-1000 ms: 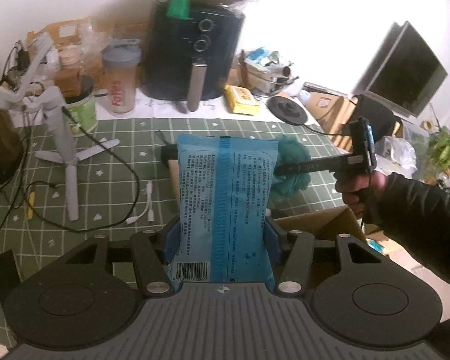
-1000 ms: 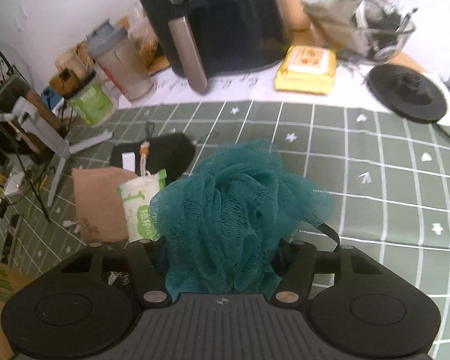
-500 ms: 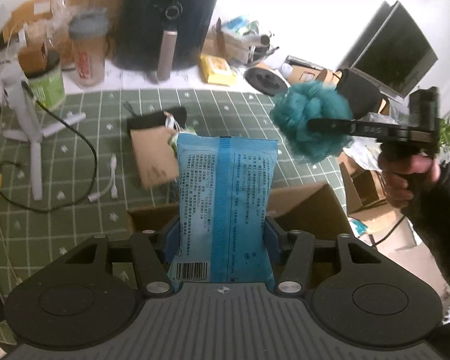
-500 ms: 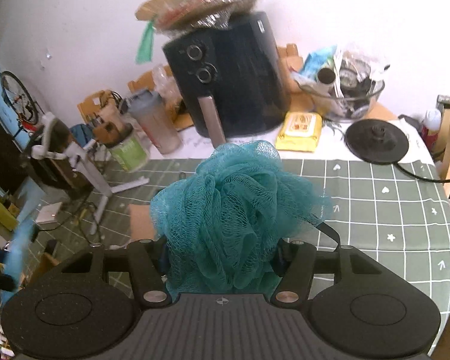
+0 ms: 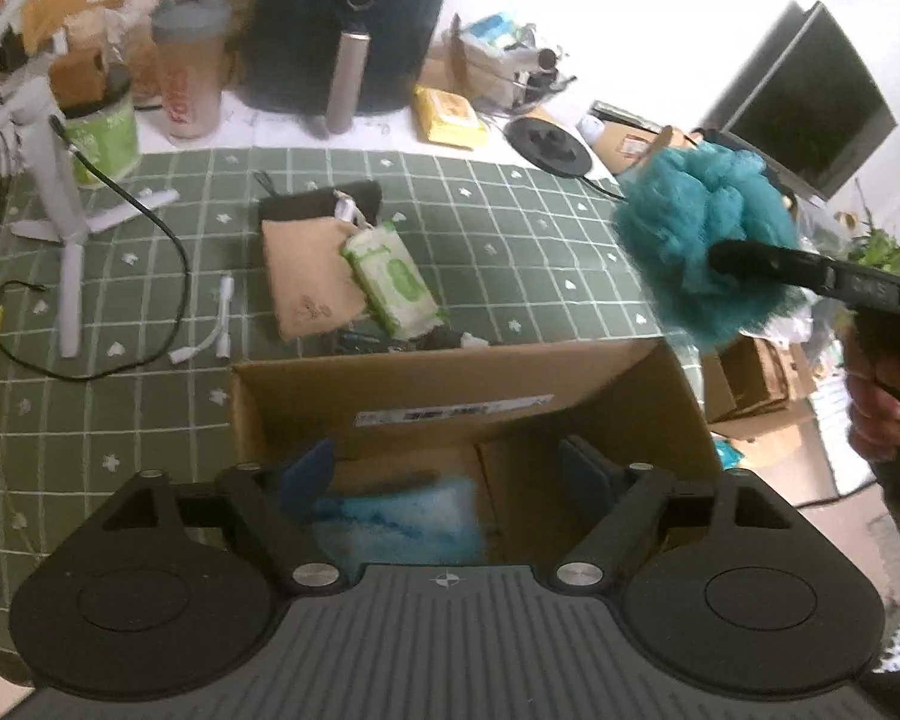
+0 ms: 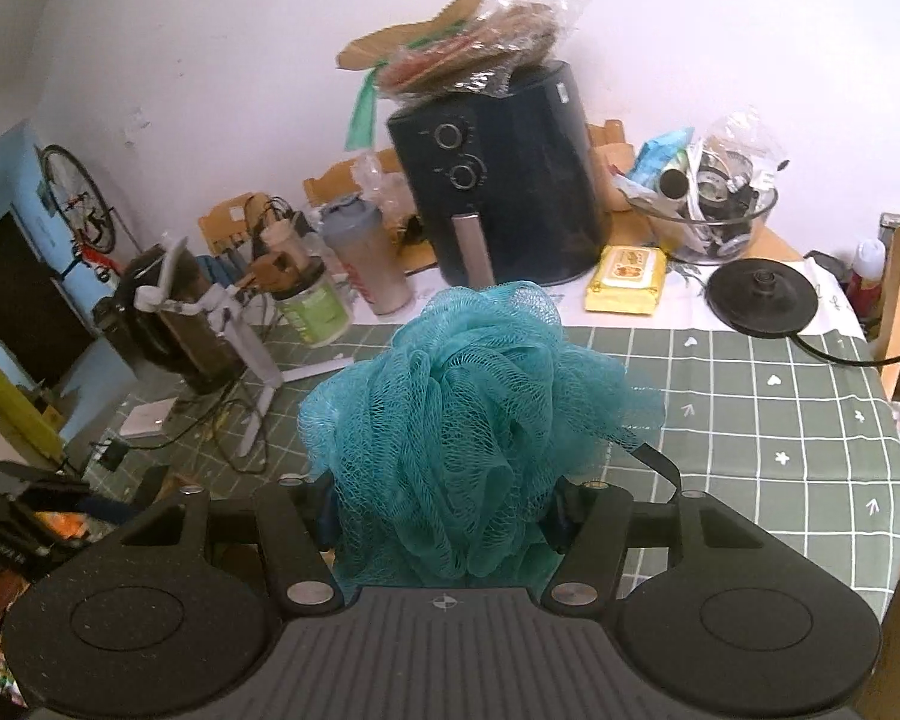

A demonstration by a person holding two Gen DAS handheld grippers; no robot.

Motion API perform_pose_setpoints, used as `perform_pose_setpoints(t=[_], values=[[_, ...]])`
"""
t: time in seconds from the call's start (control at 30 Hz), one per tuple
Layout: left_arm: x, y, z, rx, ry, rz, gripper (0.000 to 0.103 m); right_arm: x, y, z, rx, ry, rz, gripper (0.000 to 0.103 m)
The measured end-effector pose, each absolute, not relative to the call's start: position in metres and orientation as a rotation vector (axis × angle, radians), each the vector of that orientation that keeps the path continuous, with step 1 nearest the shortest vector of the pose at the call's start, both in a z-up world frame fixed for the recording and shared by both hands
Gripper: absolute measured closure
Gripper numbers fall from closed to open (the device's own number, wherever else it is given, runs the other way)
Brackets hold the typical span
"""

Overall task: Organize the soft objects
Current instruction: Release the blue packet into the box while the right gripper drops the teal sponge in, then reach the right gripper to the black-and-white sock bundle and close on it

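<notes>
My left gripper [image 5: 444, 465] hovers over an open cardboard box [image 5: 450, 378], its jaws opening and touching nothing. A blue packet [image 5: 402, 516], blurred, lies loose inside the box below the blue pads. My right gripper [image 6: 444, 510] is shut on a teal mesh bath pouf [image 6: 468, 420] and holds it in the air above the table. The left wrist view shows that pouf [image 5: 708, 246] at the right, beyond the box's far right corner. A green wipes packet [image 5: 390, 276], a brown pouch [image 5: 306, 282] and a black pouch [image 5: 318, 201] lie on the green checked cloth behind the box.
A black air fryer [image 5: 342, 18], a shaker bottle [image 5: 186, 84], a green tub [image 5: 102, 132] and a yellow pack [image 5: 450, 117] line the back. A white tripod [image 5: 60, 168] and cables [image 5: 150, 300] lie at the left. A kettle base [image 5: 549, 144] and a monitor [image 5: 810, 108] stand at the right.
The left jaws have spread and the blue packet has dropped from them into the box. The right gripper has risen off the table with the pouf still in it.
</notes>
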State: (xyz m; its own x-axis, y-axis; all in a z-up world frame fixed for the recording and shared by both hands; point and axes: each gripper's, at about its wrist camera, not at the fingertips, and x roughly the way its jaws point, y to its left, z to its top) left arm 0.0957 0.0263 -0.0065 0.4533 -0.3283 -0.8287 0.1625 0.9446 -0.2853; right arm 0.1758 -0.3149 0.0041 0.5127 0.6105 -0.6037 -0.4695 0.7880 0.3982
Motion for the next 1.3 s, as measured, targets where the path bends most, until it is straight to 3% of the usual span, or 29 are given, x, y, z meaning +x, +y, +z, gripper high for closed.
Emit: perform_pose_setpoints(t=[0.53,0.93,1.03,1.1,1.3], values=[[0.082,0.035,0.012,-0.178,0.987,-0.248,0.021,0.121,-0.296,0.034,0.156,0.763,0.895,0.040],[0.072,0.043,0.005,-0.199,1.002,-0.194,0.021,0.098,-0.247,0.018,-0.012,0.885,0.989,0.038],[0.071,0.045,0.006,-0.206,1.002,-0.178,0.021,0.093,-0.231,0.007,-0.125,0.902,0.919,0.024],[0.071,0.046,0.006,-0.204,1.001,-0.171,0.021,0.094,-0.220,0.000,-0.201,0.928,0.888,0.006],[0.073,0.046,0.006,-0.198,1.001,-0.155,0.021,0.087,-0.214,-0.004,-0.246,0.920,0.900,0.000]])
